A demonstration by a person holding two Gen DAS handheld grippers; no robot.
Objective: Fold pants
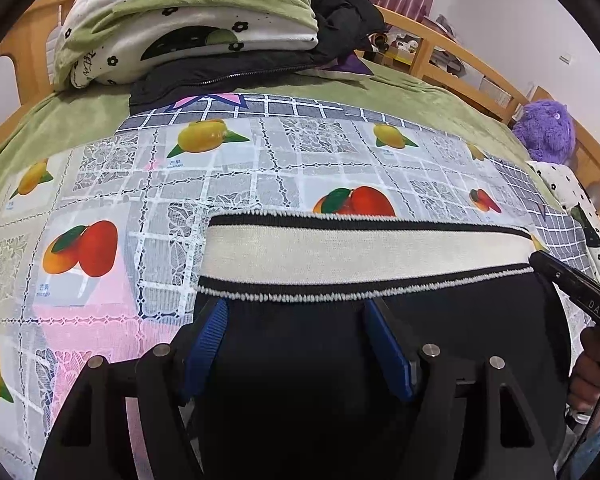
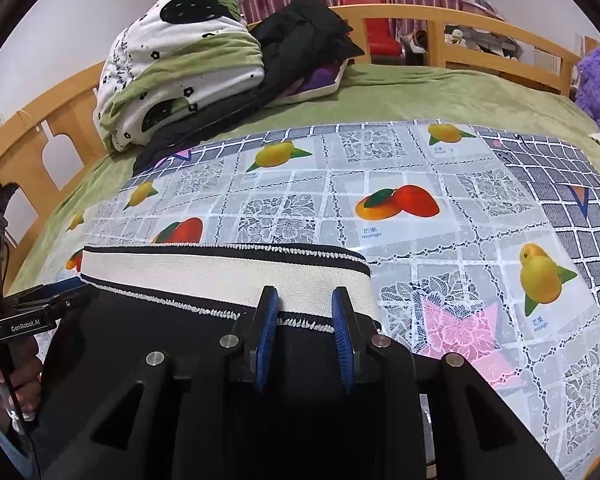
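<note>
1. We see black pants (image 1: pixel 300 360) lying flat on a fruit-printed plastic cloth (image 1: pixel 140 184) that covers a green bedspread (image 1: pixel 400 92); their cream waistband (image 1: pixel 360 252), edged with black-and-white stitching, faces away from us toward the far side of the bed.

2. Our left gripper (image 1: pixel 296 316) sits over the dark fabric just below the waistband's left portion. Its blue-padded fingers (image 1: pixel 210 332) stand wide apart, with cloth visible between them and nothing pinched.

3. Our right gripper (image 2: pixel 306 304) is at the waistband's right end. Its blue pads (image 2: pixel 270 320) are spread a modest way, tips over the lower stitched border; whether they actually press on the band is hard to tell from this angle.

4. In the right wrist view the left gripper (image 2: pixel 52 300) shows at the pants' left edge, and in the left wrist view the right gripper (image 1: pixel 572 284) shows at the right edge, so the two flank the garment.

5. Toward the wooden headboard (image 2: pixel 460 20) lies a stack of folded white-and-green bedding (image 1: pixel 188 20) with a black jacket (image 1: pixel 340 8) beside and under it.

6. A purple plush toy (image 1: pixel 546 130) rests near the bed's right rail.
</note>
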